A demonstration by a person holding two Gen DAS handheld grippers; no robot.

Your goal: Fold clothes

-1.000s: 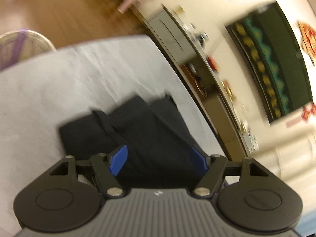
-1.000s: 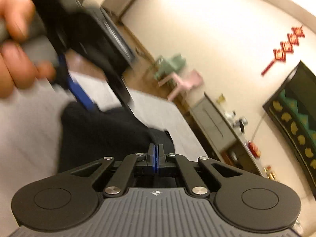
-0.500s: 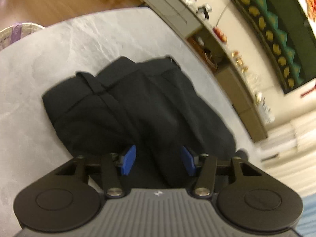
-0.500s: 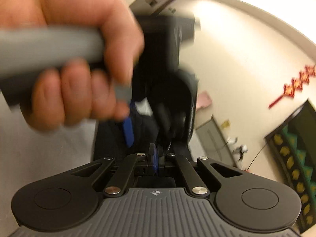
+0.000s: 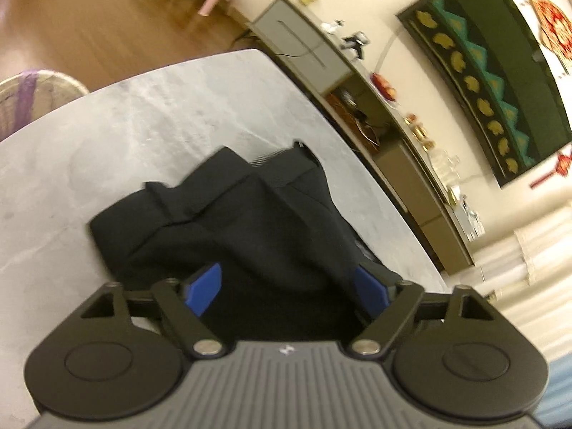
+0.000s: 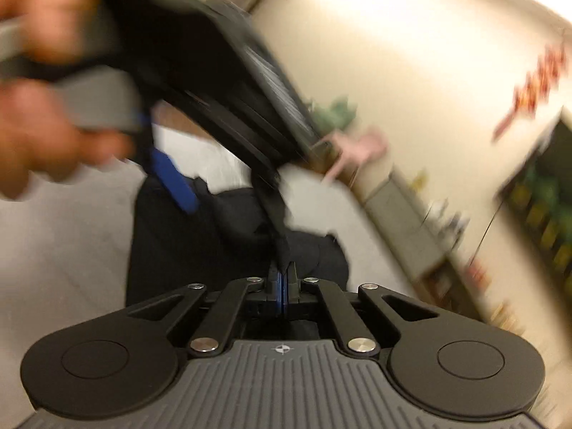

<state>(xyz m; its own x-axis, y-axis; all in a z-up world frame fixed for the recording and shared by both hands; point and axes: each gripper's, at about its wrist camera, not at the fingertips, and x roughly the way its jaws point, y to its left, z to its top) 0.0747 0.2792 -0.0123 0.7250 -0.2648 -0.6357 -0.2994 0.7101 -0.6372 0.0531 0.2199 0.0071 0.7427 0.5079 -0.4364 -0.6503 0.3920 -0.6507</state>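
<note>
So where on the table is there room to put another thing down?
The grey table is bare on the far side of the black clothes, out to its curved far edge, and to their left. It is crowded near the left gripper, whose jaws have just been opening over the clothes.

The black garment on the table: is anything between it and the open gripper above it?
Nothing visible. The left gripper, whose jaws have just been opening, hangs directly over the black garment, with only cloth showing between them.

Two close, down-tilted views, shared garment [image 5: 250,221]
</note>
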